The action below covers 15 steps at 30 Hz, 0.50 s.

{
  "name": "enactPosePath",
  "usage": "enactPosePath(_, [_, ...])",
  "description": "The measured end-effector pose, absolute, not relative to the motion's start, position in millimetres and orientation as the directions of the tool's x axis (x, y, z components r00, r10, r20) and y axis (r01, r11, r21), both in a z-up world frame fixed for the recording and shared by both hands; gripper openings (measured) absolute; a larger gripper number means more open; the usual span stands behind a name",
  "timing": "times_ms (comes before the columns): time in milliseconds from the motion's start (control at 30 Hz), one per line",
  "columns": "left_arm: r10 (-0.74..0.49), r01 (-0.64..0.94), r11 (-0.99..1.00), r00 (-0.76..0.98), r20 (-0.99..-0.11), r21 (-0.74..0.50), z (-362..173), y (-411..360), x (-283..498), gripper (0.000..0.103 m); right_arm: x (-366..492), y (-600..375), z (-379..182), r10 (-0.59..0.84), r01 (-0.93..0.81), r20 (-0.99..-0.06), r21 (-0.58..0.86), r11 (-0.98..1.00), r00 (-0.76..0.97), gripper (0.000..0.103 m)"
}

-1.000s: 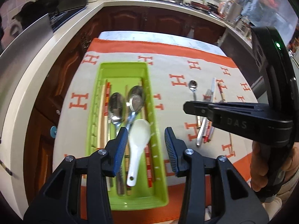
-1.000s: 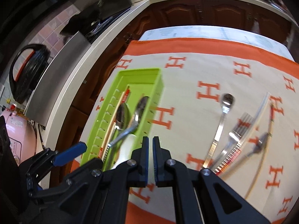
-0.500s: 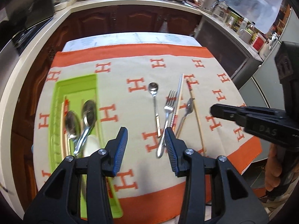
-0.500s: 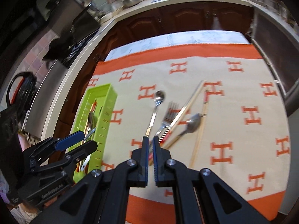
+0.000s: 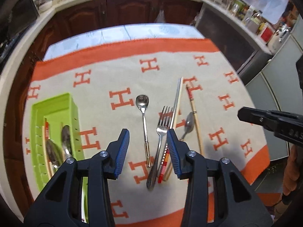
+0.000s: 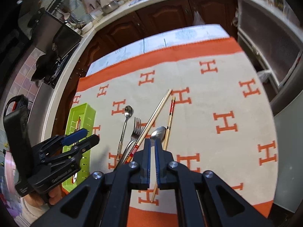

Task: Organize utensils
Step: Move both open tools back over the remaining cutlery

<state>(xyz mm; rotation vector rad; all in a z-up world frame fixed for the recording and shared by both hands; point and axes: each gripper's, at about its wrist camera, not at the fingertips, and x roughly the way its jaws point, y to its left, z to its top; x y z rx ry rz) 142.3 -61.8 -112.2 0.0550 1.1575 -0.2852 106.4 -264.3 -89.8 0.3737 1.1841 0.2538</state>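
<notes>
Spread wide, the left gripper (image 5: 148,149) is hovering over the silver metal fork (image 5: 161,132) outside the lime-green plastic tray (image 5: 73,113), needing to descend and pinch its handle, while the right gripper (image 6: 152,157) is idling nearly closed and empty.

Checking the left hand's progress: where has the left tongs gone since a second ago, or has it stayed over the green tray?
Yes. The left tongs moved right, off the green tray, and now hangs open over the fork.

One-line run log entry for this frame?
step: organize utensils | left tongs: open, empty, above fork | right tongs: shut, empty | green tray: partly filled | loose: spoons, fork, chopsticks
</notes>
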Motion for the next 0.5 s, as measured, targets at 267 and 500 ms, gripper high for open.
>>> enactPosePath(267, [-0.139, 0.219, 0.972, 0.255, -0.957, -0.083, -175, -64, 171, 0.038, 124, -265, -147, 0.427, 0.070, -0.871, 0.455, 0.888, 0.243, 0.007])
enactPosePath(500, [-0.141, 0.215, 0.972, 0.218, -0.966, -0.093, -197, -66, 177, 0.038, 134, -254, -178, 0.425, 0.083, -0.886, 0.445, 0.892, 0.185, 0.021])
